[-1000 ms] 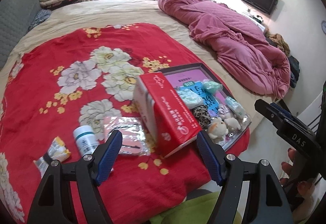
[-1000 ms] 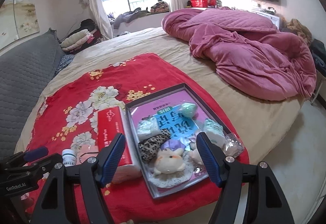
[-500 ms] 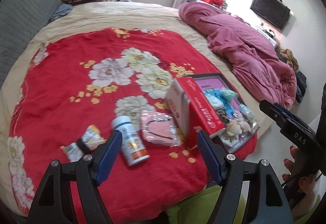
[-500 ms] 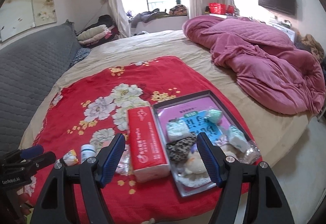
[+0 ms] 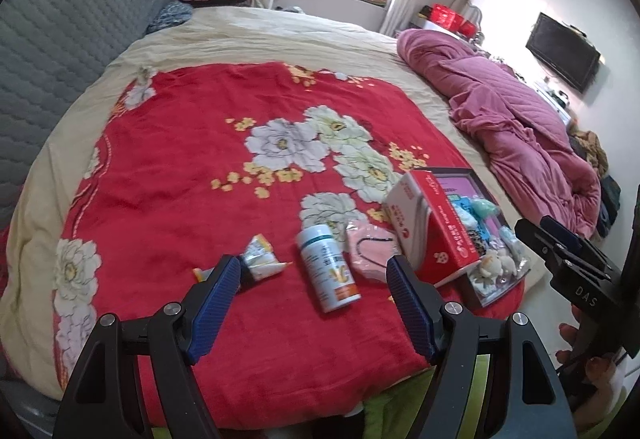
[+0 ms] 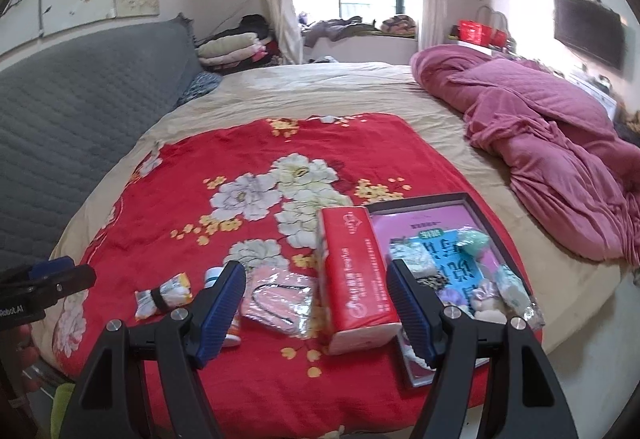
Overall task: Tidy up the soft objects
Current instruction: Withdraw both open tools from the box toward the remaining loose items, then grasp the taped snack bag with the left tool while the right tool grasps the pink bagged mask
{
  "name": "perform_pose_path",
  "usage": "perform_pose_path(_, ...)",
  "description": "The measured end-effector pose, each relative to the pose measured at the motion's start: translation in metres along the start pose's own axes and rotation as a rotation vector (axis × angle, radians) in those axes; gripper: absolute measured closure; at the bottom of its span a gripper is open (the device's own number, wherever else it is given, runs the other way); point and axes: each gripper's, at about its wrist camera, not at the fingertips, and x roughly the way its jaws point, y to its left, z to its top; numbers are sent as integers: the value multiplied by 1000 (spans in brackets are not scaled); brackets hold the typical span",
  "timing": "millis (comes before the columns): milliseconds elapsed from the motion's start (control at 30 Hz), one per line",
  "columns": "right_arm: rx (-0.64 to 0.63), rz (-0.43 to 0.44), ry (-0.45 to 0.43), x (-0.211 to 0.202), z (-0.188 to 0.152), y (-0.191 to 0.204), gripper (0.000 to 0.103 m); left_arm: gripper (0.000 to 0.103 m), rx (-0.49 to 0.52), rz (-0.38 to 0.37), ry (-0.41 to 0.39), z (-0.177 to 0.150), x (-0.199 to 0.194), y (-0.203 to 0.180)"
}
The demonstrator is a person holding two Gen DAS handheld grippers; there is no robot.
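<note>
Left wrist view is showing the left gripper (image 5: 310, 287) hanging released above the near edge of the red floral blanket (image 5: 168, 175), nothing between its blue pads. Just beyond them a white pill bottle (image 5: 328, 267) is lying on its side, with a small banded packet (image 5: 260, 259) to one side and a pink bagged mask (image 5: 370, 251) to the other. Right wrist view is showing the right gripper (image 6: 316, 307) likewise released and empty, facing the red tissue pack (image 6: 354, 275), which is leaning against the dark-rimmed tray (image 6: 420, 201). Small soft things, a plush toy (image 6: 490, 307) among them, are sitting in that tray.

Several risks are looming. The bottle is hard and round, so a careless reach is likely to roll it or sweep it in with the soft items. The tissue pack is looking wide for these jaws and may slip or topple onto the tray. The tray itself is sitting near the bed's edge, so a push could be sending it off.
</note>
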Motion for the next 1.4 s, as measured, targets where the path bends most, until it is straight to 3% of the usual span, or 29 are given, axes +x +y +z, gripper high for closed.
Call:
perform_pose_path(600,-124,54,93,28,-24,50,30,26,-55,54,53,-28,9,44)
perform_pose_path(1033,-232,36,200,79,-58,65,30,26,-135,80,170,-56,69,78)
perform_pose_path(1400,-334,-1,296,136,-78,76,30,26,-131,75,216,-53,112,93)
